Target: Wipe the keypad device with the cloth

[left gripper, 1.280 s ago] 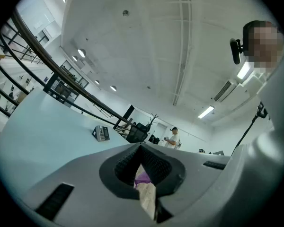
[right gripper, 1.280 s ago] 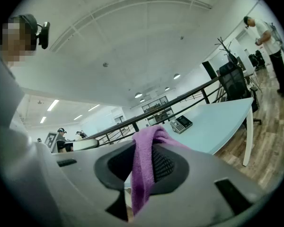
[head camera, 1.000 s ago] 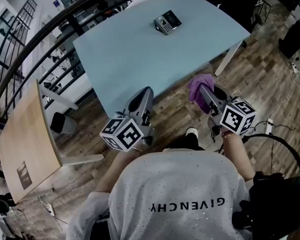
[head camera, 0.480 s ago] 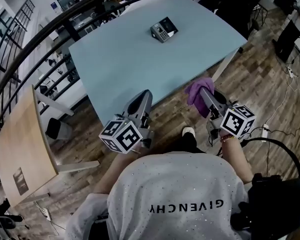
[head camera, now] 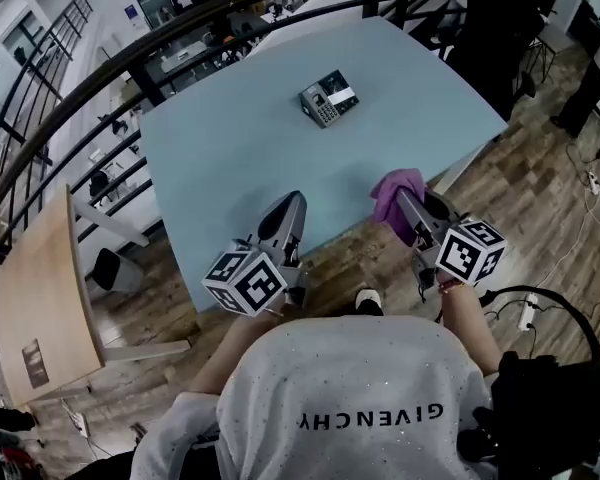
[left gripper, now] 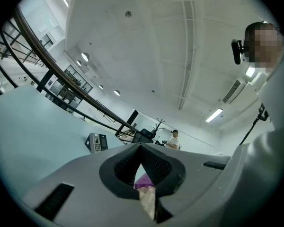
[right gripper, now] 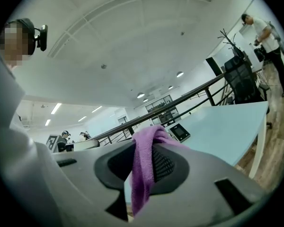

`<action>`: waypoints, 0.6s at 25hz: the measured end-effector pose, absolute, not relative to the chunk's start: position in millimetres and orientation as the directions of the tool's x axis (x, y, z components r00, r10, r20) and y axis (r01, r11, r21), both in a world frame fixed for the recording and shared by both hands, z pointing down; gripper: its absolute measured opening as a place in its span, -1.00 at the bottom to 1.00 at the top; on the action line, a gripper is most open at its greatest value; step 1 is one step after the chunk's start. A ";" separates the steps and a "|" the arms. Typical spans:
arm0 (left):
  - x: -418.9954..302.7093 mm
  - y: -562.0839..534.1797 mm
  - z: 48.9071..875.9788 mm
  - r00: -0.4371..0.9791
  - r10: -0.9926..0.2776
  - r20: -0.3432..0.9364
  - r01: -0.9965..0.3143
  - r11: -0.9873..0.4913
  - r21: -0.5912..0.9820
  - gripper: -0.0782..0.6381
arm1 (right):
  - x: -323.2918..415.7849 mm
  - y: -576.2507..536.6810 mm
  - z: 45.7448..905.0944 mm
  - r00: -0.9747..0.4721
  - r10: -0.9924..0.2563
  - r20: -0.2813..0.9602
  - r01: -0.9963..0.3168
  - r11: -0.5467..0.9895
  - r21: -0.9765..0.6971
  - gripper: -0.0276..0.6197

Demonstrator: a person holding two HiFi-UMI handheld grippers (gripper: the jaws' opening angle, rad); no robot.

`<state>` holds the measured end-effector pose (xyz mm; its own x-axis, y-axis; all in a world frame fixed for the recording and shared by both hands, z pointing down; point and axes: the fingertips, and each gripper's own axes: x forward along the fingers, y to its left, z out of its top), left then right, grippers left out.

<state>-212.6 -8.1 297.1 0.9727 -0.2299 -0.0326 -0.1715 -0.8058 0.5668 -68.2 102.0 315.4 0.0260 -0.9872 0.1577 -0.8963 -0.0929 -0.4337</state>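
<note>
Now, with right gripper (head camera: 408,208) pinching cloth (head camera: 390,186) and left gripper (head camera: 292,208) pressed together empty, reach to keypad device (head camera: 328,99) well ahead of jaws.

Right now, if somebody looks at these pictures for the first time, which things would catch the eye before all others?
The bright purple cloth strikes first: it hangs clamped in the right tongs at the near edge of the pale blue table. Next comes the small grey keypad device, alone toward the table's far side. The left tongs are closed, at the same near edge.
</note>
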 end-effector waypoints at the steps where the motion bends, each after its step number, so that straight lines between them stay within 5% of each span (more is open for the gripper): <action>1: -201.4 -10.6 296.9 0.971 -0.236 -0.030 -0.179 -0.807 0.563 -0.78 | -53.9 96.8 316.6 0.024 -0.987 0.157 -0.891 -0.092 -0.445 -0.70; 15: -81.1 -34.2 314.1 0.949 -0.315 -0.006 -0.253 -0.774 0.580 -0.78 | 85.6 45.3 334.2 -0.094 -0.981 0.171 -0.841 -0.014 -0.541 -0.70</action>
